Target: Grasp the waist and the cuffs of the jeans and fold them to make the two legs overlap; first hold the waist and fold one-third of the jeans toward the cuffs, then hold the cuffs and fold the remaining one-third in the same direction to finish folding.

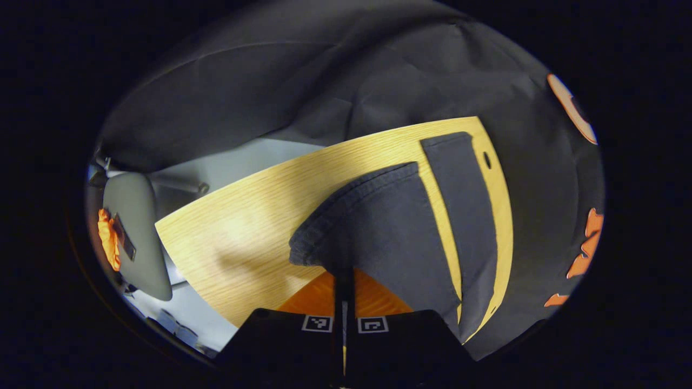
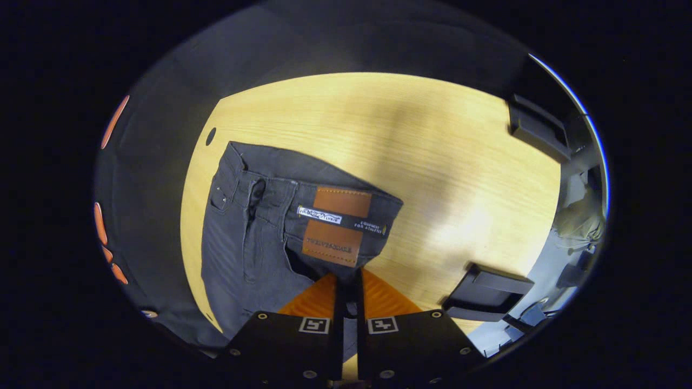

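Dark grey jeans lie on a light wooden table. In the left gripper view one leg's cuff is lifted off the wood, and my left gripper is shut on its hem. The other leg lies flat farther off. In the right gripper view the waist, with a brown leather patch, is raised and pinched. My right gripper is shut on the waistband edge just below that patch. The rest of the jeans drapes down to the left.
A small dark hole sits in the table near its far edge. A grey chair with something orange stands beside the table. Two black boxes sit at the table's right side. Bare wood spreads ahead of the waist.
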